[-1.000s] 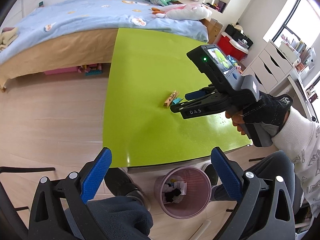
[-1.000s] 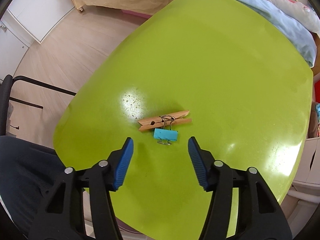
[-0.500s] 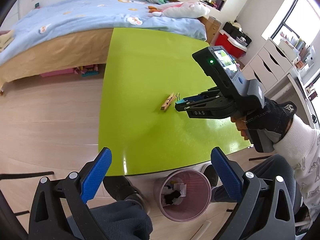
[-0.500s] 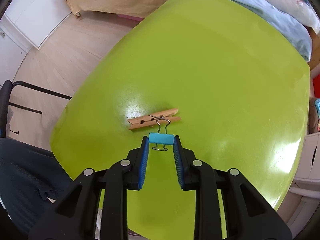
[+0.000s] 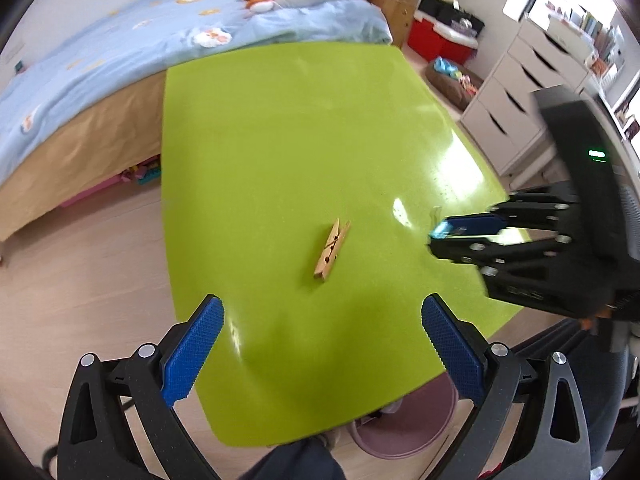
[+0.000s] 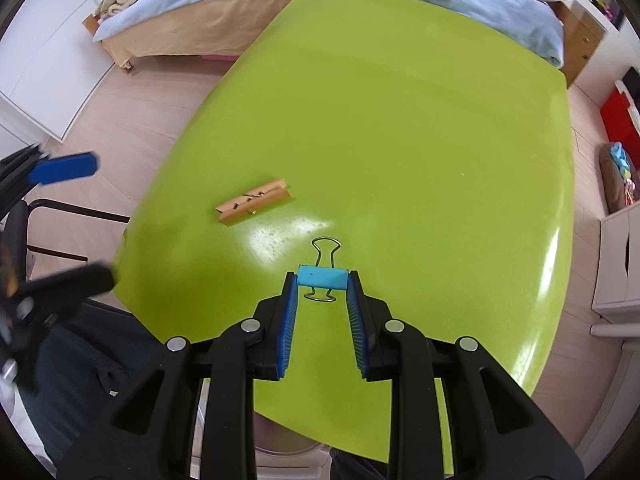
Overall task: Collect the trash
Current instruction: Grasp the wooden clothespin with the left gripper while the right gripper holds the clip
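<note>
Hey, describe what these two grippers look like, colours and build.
Both are black plastic. The left gripper and the right gripper have blue ribbed pads and silver rivets. The right's body carries a green light.

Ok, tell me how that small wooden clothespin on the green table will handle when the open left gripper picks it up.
The wooden clothespin looks stiff and probably light. It lies flat on the glossy green table, so it may skid if nudged rather than roll. Squeezing its tail end would likely spring it open, so the open left gripper should probably close across its long sides.
</note>
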The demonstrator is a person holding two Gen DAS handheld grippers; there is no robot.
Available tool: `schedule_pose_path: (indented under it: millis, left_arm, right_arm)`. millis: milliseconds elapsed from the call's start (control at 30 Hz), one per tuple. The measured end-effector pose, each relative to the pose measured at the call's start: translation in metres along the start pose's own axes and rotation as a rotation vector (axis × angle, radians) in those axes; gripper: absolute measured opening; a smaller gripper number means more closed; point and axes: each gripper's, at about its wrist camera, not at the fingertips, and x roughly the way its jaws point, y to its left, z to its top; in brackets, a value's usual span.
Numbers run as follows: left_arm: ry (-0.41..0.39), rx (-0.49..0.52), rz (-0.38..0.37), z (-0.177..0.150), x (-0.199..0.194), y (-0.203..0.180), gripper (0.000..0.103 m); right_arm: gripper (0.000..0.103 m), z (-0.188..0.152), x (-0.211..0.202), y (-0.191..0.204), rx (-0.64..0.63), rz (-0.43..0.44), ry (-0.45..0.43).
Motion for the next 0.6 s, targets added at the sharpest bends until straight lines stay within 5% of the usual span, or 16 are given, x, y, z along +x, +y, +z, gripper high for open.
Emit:
schedule_pose_path:
  millis: [433,600]
  left_arm:
    - [0.192,0.160,0.057,0.047,0.087,-0.019,0.094]
    - [0.211,0.170,0.066,0.048,0.097,-0.022,0.069]
  right_arm:
    - [0.024,-0.026,-0.026,-0.027,0.041,-0.014,-0.017]
    - [0.024,-0.031,-0.029,-0.035,0.058,-0.017,-0.019]
